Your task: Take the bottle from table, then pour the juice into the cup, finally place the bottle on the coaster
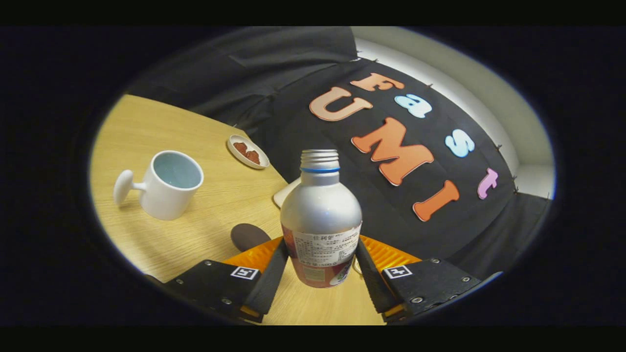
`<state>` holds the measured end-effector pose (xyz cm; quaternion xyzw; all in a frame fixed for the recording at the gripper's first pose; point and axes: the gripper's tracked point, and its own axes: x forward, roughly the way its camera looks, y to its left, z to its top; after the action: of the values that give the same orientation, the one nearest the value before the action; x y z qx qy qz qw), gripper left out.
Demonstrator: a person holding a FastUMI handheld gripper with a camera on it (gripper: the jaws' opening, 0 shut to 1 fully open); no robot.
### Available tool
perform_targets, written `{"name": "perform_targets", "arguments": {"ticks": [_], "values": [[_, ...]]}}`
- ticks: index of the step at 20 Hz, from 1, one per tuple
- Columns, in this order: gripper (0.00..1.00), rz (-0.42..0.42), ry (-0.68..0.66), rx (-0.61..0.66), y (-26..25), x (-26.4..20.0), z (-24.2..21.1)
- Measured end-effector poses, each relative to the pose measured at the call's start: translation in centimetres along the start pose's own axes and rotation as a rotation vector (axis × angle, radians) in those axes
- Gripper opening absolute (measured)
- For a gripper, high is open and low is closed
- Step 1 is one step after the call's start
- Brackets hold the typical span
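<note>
Handheld two-finger gripper, seen from its own camera. Each finger sits on a flat black angular carrier plate dotted with small round silver screws. One square black-and-white fiducial marker is stuck on top of each plate near its inner end. Ribbed orange panels show behind the fingers on both sides. Finger inner faces are flat, straight-edged slabs.

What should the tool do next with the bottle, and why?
Probably carry the bottle over to the cup. The tool has both fingers pressed on the bottle's sides, its cap is off, and the cup stands upright off to one side, not under the mouth.
</note>
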<state>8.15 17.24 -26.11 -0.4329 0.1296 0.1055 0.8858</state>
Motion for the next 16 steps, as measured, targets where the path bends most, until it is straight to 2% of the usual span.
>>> {"name": "perform_targets", "arguments": {"ticks": [5, 16], "values": [[0.78, -0.035, -0.036, -0.187, 0.0, 0.4, 1.5], [0.78, -0.057, -0.101, -0.475, 1.6, 1.0, 3.4]]}}
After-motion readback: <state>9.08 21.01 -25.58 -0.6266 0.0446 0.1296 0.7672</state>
